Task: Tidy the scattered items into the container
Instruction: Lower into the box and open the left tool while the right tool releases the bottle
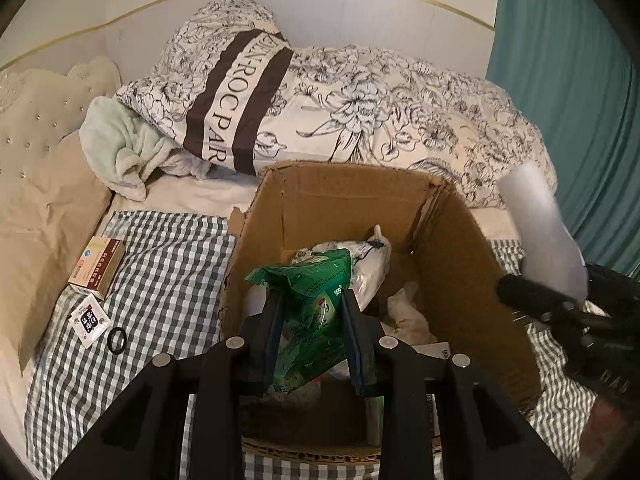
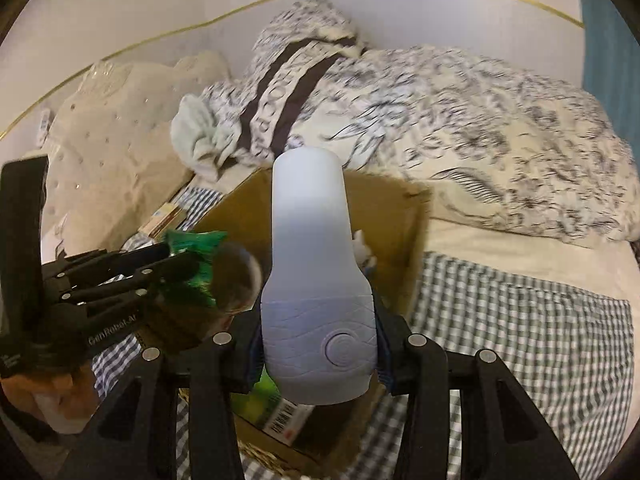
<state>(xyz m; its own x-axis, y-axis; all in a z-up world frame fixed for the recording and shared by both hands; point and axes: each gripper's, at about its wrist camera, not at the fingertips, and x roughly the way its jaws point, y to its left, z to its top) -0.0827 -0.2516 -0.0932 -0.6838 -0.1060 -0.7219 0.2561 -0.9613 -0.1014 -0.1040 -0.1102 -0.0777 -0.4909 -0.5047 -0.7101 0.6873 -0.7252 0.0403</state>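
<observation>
An open cardboard box (image 1: 452, 240) stands on the bed and holds wrappers and a white bag (image 1: 372, 264). My left gripper (image 1: 310, 316) is shut on a green packet (image 1: 312, 320), held over the box's near side. My right gripper (image 2: 318, 344) is shut on a pale lilac device (image 2: 316, 280) with a round button, held above the box (image 2: 400, 240). The device also shows at the right of the left wrist view (image 1: 544, 232). The left gripper with the green packet (image 2: 192, 256) shows at the left of the right wrist view.
A small medicine box (image 1: 98, 266), a white sachet (image 1: 89, 320) and a black ring (image 1: 117, 341) lie on the checked sheet (image 1: 168, 280) left of the box. A floral duvet and pillow (image 1: 320, 100), a green towel (image 1: 128, 152) and a beige headboard (image 1: 36, 128) lie behind.
</observation>
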